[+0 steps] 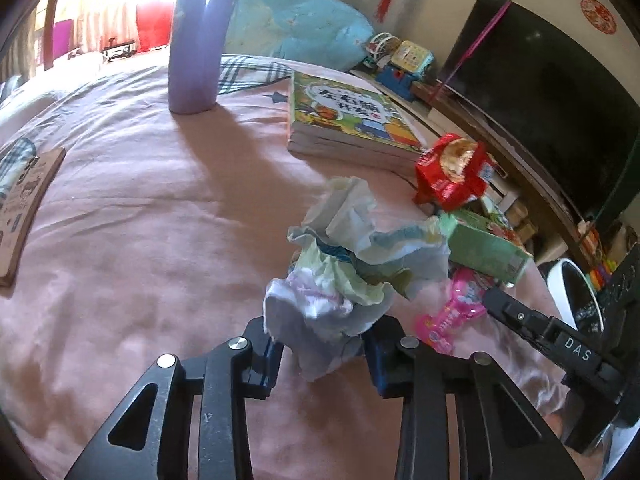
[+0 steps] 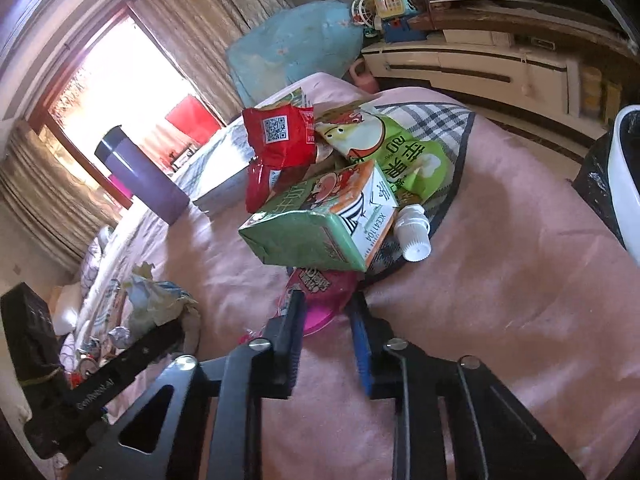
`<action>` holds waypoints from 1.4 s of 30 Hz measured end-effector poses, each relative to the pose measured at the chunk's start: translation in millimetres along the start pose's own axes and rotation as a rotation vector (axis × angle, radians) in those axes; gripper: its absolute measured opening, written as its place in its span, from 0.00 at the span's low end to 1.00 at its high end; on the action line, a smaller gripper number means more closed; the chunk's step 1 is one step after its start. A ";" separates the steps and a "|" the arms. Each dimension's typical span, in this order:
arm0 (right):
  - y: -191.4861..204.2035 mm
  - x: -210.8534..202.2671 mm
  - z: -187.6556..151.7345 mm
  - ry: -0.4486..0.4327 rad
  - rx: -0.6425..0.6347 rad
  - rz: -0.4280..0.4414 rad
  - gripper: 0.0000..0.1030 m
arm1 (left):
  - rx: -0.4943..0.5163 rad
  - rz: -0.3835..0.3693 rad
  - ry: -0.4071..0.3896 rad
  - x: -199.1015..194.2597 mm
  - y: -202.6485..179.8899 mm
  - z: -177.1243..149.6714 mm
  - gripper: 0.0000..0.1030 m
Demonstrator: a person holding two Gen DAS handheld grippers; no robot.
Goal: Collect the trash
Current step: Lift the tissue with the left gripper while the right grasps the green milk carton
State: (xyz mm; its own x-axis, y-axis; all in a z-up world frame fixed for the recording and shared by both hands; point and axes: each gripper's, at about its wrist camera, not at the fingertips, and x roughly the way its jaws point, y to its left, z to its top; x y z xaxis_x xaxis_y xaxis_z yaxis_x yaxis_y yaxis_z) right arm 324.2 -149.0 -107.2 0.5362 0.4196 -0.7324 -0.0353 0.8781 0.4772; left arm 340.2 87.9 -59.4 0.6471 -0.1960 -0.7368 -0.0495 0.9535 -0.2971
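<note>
While the left gripper (image 1: 320, 350) clenched the crumpled paper (image 1: 352, 264) beside the green carton (image 2: 316, 228), the right gripper (image 2: 324, 312) pinched a pink wrapper (image 2: 320, 300), half hidden beneath that carton.

Purple flask (image 1: 200, 40) and picture book (image 1: 348, 120) on pink bedsheet (image 1: 140, 220).

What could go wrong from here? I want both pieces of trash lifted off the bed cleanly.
1. The left gripper pinches only the lower edge of the crumpled paper wad; the loose wad may tear or slip out on lifting.
2. The right gripper grips the pink wrapper, which lies partly under the green carton; pulling could tip the carton and the red snack bag leaning above it.
</note>
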 end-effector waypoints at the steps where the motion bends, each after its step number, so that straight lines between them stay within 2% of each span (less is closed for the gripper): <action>1: -0.6 -2.1 -0.1 -0.002 -0.001 0.010 0.13 | 0.003 -0.005 -0.002 -2.9 -1.8 -1.7 0.31; 2: -2.0 -5.8 -0.9 -0.004 -0.005 0.018 0.00 | 0.008 -0.011 -0.004 -4.7 -3.9 -3.0 0.29; 9: -6.7 -25.9 -13.2 0.005 -0.025 0.060 0.00 | 0.022 -0.036 -0.014 -20.2 -15.7 -17.5 0.28; 10: -6.9 -26.2 -13.5 0.014 -0.025 0.074 0.06 | 0.019 -0.036 -0.020 -23.1 -15.8 -18.6 0.28; 14: -7.1 -17.4 -14.3 0.061 0.012 0.122 0.09 | 0.001 -0.019 -0.060 -38.3 -9.0 -21.4 0.28; 16: -0.5 -12.0 -16.1 0.075 0.012 0.133 0.27 | -0.015 -0.015 -0.069 -44.5 -2.7 -23.5 0.28; 18: 6.8 -2.6 -17.9 0.089 0.022 0.143 0.35 | -0.026 -0.012 -0.073 -48.9 3.6 -24.9 0.28; 26: 29.2 25.3 -9.7 0.072 0.067 0.123 0.35 | -0.052 -0.020 -0.055 -52.3 15.5 -33.0 0.28; 27: 31.0 26.4 -9.5 0.070 0.063 0.112 0.29 | -0.051 -0.023 -0.054 -52.7 15.4 -33.1 0.28; 28: 33.0 27.5 -9.4 0.068 0.057 0.093 0.15 | -0.050 -0.026 -0.053 -53.6 14.8 -33.9 0.28; 29: 33.4 28.1 -9.7 0.073 0.055 0.086 0.04 | -0.047 -0.027 -0.054 -54.4 14.4 -34.4 0.28; 30: 31.1 28.4 -11.3 0.081 0.061 0.092 0.00 | -0.043 -0.030 -0.054 -54.6 13.4 -34.6 0.28; 36: 19.8 2.5 -23.0 0.079 0.034 0.127 0.00 | -0.039 -0.040 -0.057 -54.5 11.6 -36.5 0.28; 38: 18.5 -6.7 -21.9 0.067 0.019 0.135 0.07 | -0.044 -0.040 -0.063 -56.2 11.9 -37.7 0.28; 42: 34.7 -15.0 -9.5 0.040 -0.110 0.099 0.06 | -0.050 -0.036 -0.064 -59.7 15.7 -40.7 0.28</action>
State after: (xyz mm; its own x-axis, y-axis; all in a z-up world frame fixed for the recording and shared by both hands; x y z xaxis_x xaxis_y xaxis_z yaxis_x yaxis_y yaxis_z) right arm 306.9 -122.7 -84.3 0.4913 0.5124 -0.7043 -0.1795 0.8509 0.4938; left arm 269.9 105.2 -44.8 0.6967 -0.2131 -0.6850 -0.0624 0.9332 -0.3538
